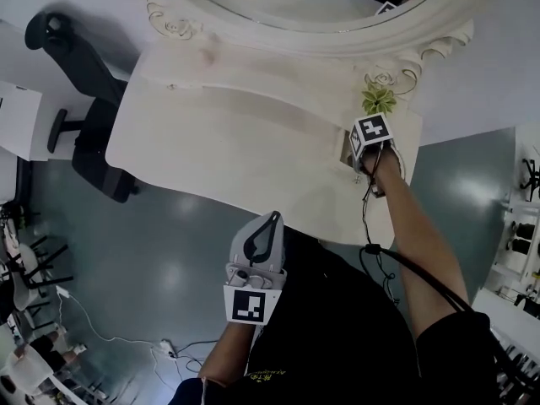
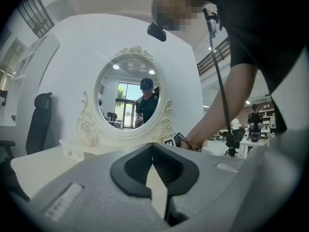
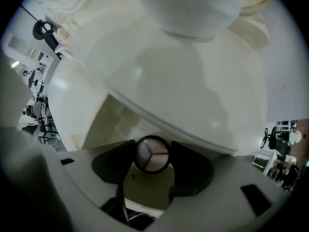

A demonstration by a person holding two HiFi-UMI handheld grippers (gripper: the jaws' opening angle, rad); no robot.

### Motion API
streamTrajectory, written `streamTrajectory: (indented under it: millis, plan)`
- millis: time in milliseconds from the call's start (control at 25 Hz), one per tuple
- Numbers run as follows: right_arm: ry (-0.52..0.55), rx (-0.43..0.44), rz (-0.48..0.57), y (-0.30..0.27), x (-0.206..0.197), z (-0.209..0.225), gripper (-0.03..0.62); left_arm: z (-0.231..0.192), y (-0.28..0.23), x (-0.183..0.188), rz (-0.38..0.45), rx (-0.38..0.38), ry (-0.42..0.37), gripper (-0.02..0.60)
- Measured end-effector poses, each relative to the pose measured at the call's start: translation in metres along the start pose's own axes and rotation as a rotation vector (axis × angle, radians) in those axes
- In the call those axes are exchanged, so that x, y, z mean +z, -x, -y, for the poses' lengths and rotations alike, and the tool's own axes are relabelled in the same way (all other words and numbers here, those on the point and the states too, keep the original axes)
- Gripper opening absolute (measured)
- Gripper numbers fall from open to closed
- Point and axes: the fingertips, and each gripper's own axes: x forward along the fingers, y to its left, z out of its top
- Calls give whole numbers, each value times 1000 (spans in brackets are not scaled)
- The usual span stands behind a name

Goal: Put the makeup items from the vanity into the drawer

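Observation:
A round compact (image 3: 151, 157) with a black rim and a three-part pinkish pan sits between the pads of my right gripper (image 3: 152, 152), which is shut on it. In the head view that gripper (image 1: 363, 160) is at the right end of the cream vanity (image 1: 236, 133), its jaws hidden under its marker cube. In the right gripper view the compact hangs just below the edge of the vanity top, in front of the drawer's cream inside (image 3: 106, 124). My left gripper (image 1: 270, 219) hovers off the vanity's front edge, shut and holding nothing, with its tips touching (image 2: 153, 148).
An ornate oval mirror frame (image 1: 321, 24) runs along the back of the vanity. A small green plant (image 1: 379, 99) stands just behind the right gripper. A black office chair (image 1: 84, 83) stands at the vanity's left end. Cables lie on the grey floor (image 1: 160, 260).

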Motion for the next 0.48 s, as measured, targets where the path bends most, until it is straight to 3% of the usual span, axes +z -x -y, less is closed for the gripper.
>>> streamTrajectory:
  millis: [160,480]
  plan:
    - [-24,-3,-3,0,-1,4,252,-5,4,9,23,9,-14,21]
    - [-25,56,134,34,11,-10,257,-9,9,13,29,22,-34,21]
